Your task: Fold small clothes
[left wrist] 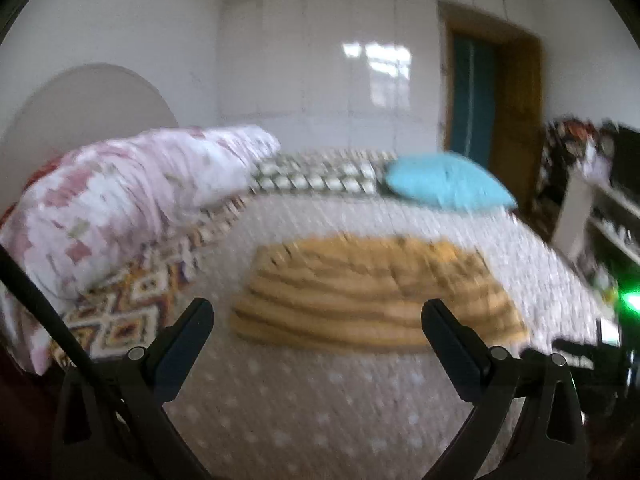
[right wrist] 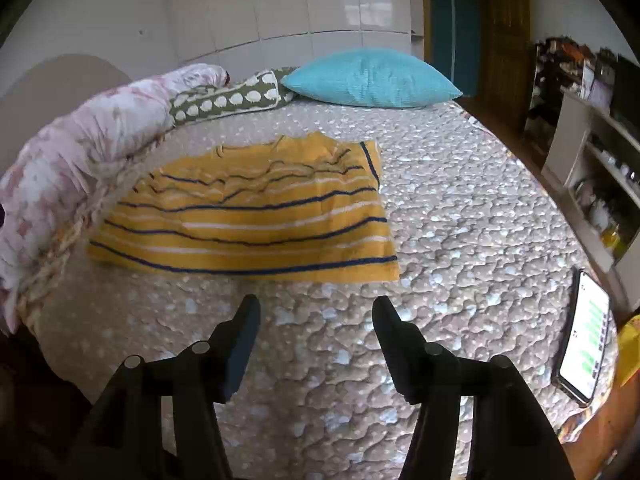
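Both my left gripper (left wrist: pixel 318 308) and right gripper (right wrist: pixel 316 306) hang released, empty. The striped yellow garment (right wrist: pixel 256 216) lies folded on the quilt (right wrist: pixel 460 220); only my right view shows the phone (right wrist: pixel 586 336).

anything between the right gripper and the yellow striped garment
Nothing but bare quilted bedspread: in the right wrist view the right gripper, open and empty, hangs just short of the yellow striped garment.
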Available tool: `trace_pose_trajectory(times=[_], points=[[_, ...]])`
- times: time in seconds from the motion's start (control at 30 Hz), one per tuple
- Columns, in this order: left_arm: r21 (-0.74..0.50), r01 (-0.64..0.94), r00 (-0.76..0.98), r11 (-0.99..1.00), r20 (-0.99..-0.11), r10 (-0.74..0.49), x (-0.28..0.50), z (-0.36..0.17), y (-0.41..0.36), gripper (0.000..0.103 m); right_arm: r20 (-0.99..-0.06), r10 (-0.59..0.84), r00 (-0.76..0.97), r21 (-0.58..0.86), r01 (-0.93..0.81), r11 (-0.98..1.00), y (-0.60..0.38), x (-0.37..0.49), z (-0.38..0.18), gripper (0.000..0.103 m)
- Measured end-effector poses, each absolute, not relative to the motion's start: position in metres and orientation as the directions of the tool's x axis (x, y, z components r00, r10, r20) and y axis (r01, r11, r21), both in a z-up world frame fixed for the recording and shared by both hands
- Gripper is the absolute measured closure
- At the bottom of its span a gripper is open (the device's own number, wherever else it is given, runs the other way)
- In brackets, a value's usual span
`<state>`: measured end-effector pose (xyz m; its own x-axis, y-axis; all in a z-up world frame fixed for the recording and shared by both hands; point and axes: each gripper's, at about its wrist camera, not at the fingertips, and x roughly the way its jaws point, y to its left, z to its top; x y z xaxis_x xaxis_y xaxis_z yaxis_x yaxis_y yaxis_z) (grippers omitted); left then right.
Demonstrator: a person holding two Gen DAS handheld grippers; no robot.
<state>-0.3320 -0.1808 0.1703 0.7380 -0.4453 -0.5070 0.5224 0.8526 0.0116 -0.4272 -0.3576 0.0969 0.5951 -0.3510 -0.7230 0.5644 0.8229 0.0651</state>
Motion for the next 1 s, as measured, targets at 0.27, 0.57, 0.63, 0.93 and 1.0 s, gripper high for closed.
trace_pose_trajectory(times=[0.27, 0.57, 0.63, 0.93, 1.0], points=[[0.046, 0.524, 0.669, 0.85, -0.64, -0.378, -0.339, 0.133, -0.199, 0.0, -0.759, -0.351, 0.549, 0.048, 0.585, 0.81, -0.359, -0.425, 0.082, 0.037], [0.052, 0.501, 0.64, 0.864, -0.694, -0.329, -0.332, 0.12, -0.197, 0.0, -0.761, -0.358, 0.541, 0.013, 0.564, 0.826, -0.346, -0.417, 0.079, 0.034], [0.057, 0.502, 0.636, 0.863, -0.7, -0.324, -0.333, 0.119, -0.198, 0.0, -0.76, -0.362, 0.54, 0.001, 0.558, 0.83, -0.343, -0.415, 0.078, 0.034], [0.047, 0.511, 0.59, 0.858, -0.745, -0.311, -0.33, 0.107, -0.203, 0.0, -0.763, -0.376, 0.525, -0.025, 0.557, 0.83, -0.342, -0.413, 0.076, 0.033], [0.042, 0.51, 0.584, 0.859, -0.75, -0.31, -0.33, 0.106, -0.203, 0.0, -0.767, -0.377, 0.519, -0.027, 0.561, 0.827, -0.342, -0.413, 0.074, 0.033]])
